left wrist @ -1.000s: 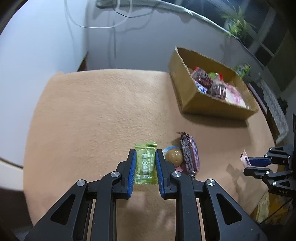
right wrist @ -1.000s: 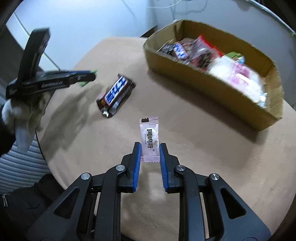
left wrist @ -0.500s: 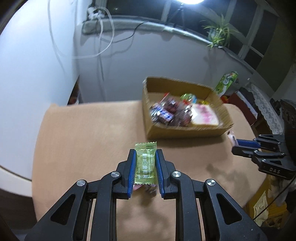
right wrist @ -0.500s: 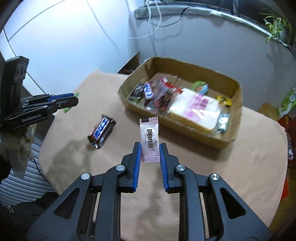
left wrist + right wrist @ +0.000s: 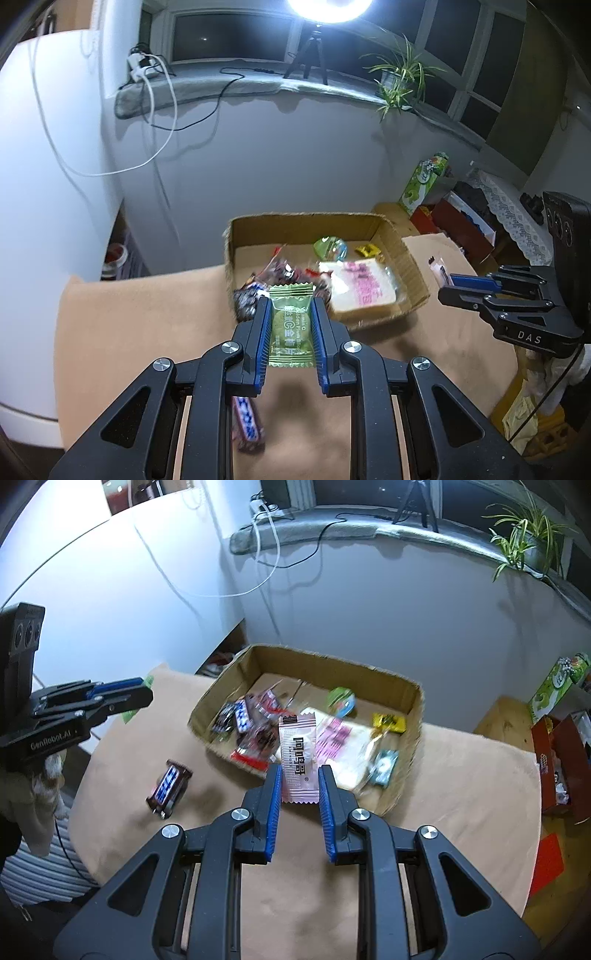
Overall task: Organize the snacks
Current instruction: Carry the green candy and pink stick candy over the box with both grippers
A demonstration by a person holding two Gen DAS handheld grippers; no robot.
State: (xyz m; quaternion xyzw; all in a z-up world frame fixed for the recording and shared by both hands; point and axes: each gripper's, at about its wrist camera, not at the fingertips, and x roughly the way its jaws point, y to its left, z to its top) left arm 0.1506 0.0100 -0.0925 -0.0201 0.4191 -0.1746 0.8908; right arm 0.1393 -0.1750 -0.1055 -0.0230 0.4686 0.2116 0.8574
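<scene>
Snacks in two places — some loose in an open cardboard box (image 5: pixel 408 698), one chocolate bar (image 5: pixel 169 788) flat on the tan, felt-like table cover (image 5: pixel 461 775).

Left gripper (image 5: pixel 290 325): black frame, ribbed blue pads, clamped on a flat green candy sachet (image 5: pixel 290 332) with crimped, saw-toothed ends. Held in the air over the table, in front of the box's near wall.

Right gripper (image 5: pixel 299 786): same build, clamped on a pale pink sachet (image 5: pixel 298 760), rectangular, dark print down its face. Held upright above the table, before the box's near wall.

Box: shallow, rectangular, corrugated, ragged rims; set toward the table's far edge. Inside — glossy dark wrappers at the left end, a large soft clear packet with pink print (image 5: pixel 338 740) in the middle, a round green-lidded cup (image 5: pixel 341 699) by the far wall, a small yellow wrapper (image 5: pixel 388 722) and a teal one (image 5: pixel 384 767) at the right end.

Chocolate bar: brown wrapper, blue-and-white lettering, lying near the table's left edge, apart from the box's left corner. Seen from the left wrist as a blurred strip (image 5: pixel 248 424) under the gripper's frame.

Table: rounded at its corners, matte, faintly napped.
</scene>
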